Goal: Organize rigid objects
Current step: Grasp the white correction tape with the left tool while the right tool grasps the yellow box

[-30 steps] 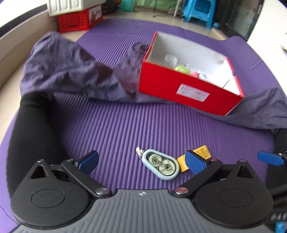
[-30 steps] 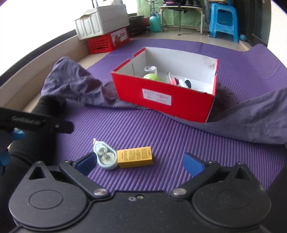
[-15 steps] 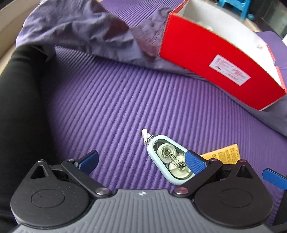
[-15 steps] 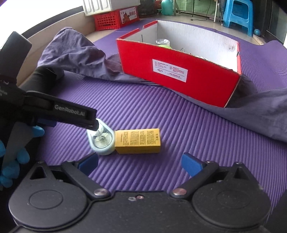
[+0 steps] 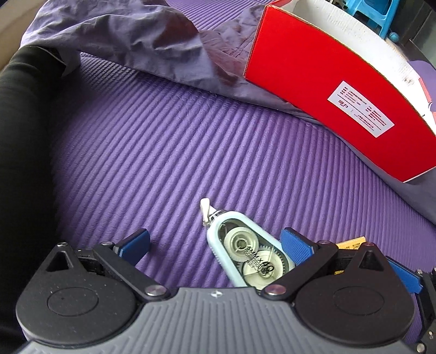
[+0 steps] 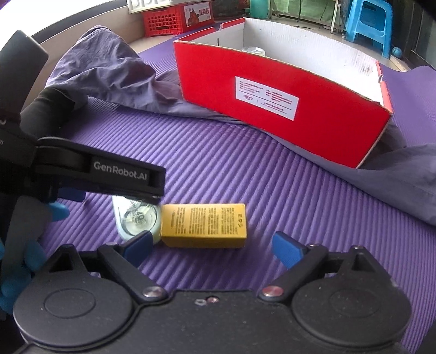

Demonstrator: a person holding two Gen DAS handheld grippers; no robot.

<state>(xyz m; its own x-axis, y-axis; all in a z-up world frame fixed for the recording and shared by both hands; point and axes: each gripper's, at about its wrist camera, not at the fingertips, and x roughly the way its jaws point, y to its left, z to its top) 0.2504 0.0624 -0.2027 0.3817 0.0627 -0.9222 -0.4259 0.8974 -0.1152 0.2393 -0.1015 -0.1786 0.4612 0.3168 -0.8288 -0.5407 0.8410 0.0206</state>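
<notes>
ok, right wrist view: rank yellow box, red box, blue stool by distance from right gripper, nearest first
1. yellow box: on the mat, between the closing jaws of the right gripper, not yet gripped.
2. red box: mid-mat, beyond it.
3. blue stool: far background, upper right.

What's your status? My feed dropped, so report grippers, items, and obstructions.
Left gripper open over the correction tape. Right gripper closing around the yellow box, pads not touching. Both items touch on the purple mat. Nothing blocks the red box.
</notes>
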